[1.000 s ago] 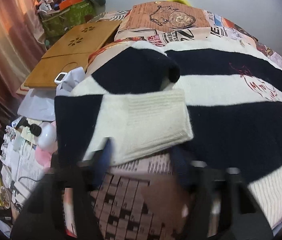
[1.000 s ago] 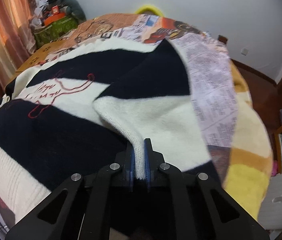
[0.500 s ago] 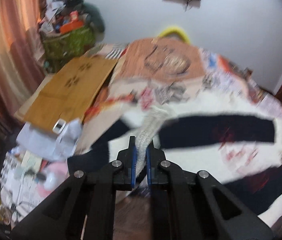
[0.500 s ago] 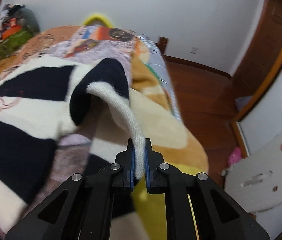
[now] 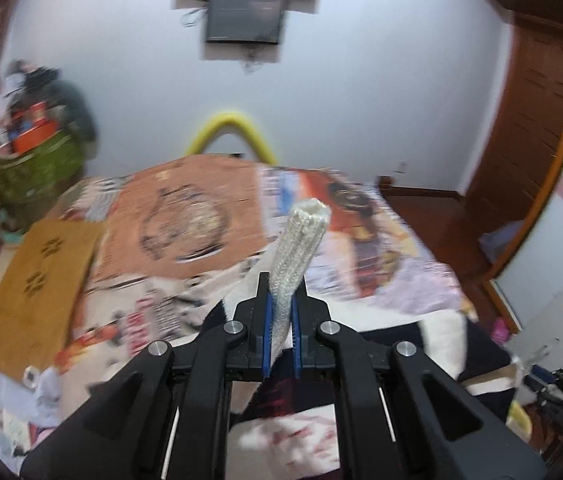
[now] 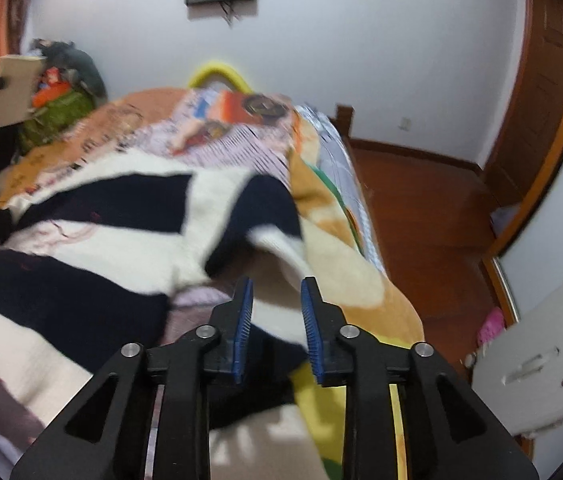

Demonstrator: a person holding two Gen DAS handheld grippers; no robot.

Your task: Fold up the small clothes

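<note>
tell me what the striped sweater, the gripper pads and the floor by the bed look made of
Striped sweater: soft knit, likely wool or acrylic; its ribbed cream cuff shows the stitches.
Gripper pads: blue, finely ridged, probably rubber or soft plastic, on matte black plastic fingers.
Floor: reddish-brown wood or wood-look boards with a slight sheen.

The sweater (image 6: 93,240) is soft fuzzy knit, with a ribbed cream cuff (image 5: 301,240). Both grippers look like matt black plastic with ridged blue pads (image 6: 241,332) and shiny metal screws. Glossy wood floor (image 6: 413,184), printed cloth bedspread (image 5: 185,220).
</note>
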